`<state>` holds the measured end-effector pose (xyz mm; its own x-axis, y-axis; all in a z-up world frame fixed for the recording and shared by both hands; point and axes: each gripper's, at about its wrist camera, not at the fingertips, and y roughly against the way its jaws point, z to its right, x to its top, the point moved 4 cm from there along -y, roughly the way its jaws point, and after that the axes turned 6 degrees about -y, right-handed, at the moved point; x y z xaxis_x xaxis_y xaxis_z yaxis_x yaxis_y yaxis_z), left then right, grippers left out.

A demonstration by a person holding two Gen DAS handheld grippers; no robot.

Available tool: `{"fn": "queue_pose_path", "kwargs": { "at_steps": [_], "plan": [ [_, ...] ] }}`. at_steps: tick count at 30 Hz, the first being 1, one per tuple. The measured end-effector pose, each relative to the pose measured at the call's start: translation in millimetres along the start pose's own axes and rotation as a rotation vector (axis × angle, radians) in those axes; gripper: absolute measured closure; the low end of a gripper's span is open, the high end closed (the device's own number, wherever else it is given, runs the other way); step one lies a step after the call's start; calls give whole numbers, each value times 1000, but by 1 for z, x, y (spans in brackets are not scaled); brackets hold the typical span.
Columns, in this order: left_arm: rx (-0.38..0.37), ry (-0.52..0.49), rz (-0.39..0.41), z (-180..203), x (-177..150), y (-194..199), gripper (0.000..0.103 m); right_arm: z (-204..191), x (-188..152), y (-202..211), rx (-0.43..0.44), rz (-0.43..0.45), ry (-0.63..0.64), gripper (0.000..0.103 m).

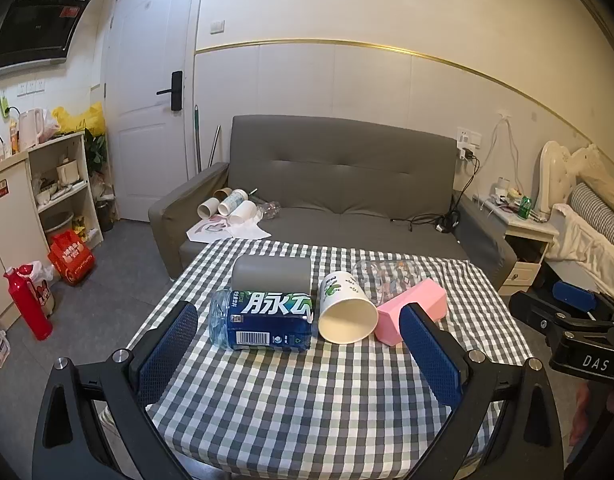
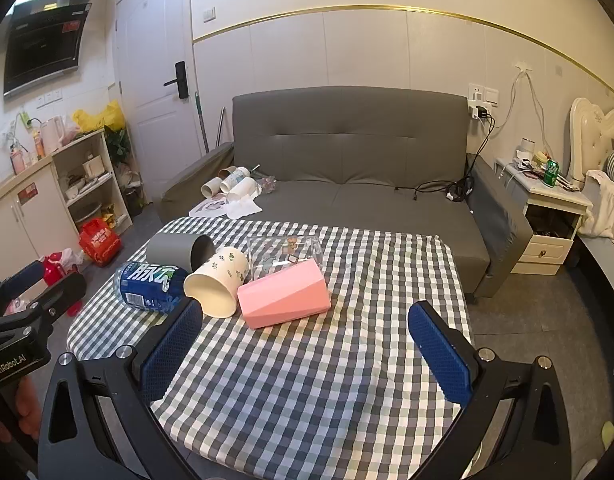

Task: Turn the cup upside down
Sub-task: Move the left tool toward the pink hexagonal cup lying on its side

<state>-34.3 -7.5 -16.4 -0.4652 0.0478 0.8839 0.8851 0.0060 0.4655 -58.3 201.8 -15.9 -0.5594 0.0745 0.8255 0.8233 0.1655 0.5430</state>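
Paper cup (image 1: 345, 307) on its side (mouth toward camera), beyond left gripper (image 1: 299, 344), both grippers spread, empty.

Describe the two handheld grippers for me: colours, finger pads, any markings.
Both are black frames with silver bolts and triangular cut-outs. Each carries two blue pads with a fine grid texture: left gripper, right gripper. White lettering shows on the bodies: "DAS" on the right one seen from the left wrist, "GenRobot.AI" on the left one seen from the right wrist. No cables visible.
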Motion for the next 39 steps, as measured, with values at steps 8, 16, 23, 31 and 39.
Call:
{"fn": "queue_pose_path", "kwargs": {
  "at_steps": [8, 16, 23, 31, 39],
  "plan": [
    [-6, -12, 3, 2, -1, 2, 0, 0, -1, 0, -2, -2, -1, 0],
    [-10, -13, -1, 4, -1, 1, 0, 0, -2, -1, -2, -6, -4, 0],
    [-12, -11, -6, 4, -2, 1, 0, 0, -2, -2, -3, -12, -3, 0],
    [-7, 3, -26, 0, -3, -3, 0, 0, -3, -3, -3, -20, -4, 0],
    [-15, -5, -31, 3, -3, -4, 0, 3, 0, -4, -6, -22, -15, 0]
  ]
}}
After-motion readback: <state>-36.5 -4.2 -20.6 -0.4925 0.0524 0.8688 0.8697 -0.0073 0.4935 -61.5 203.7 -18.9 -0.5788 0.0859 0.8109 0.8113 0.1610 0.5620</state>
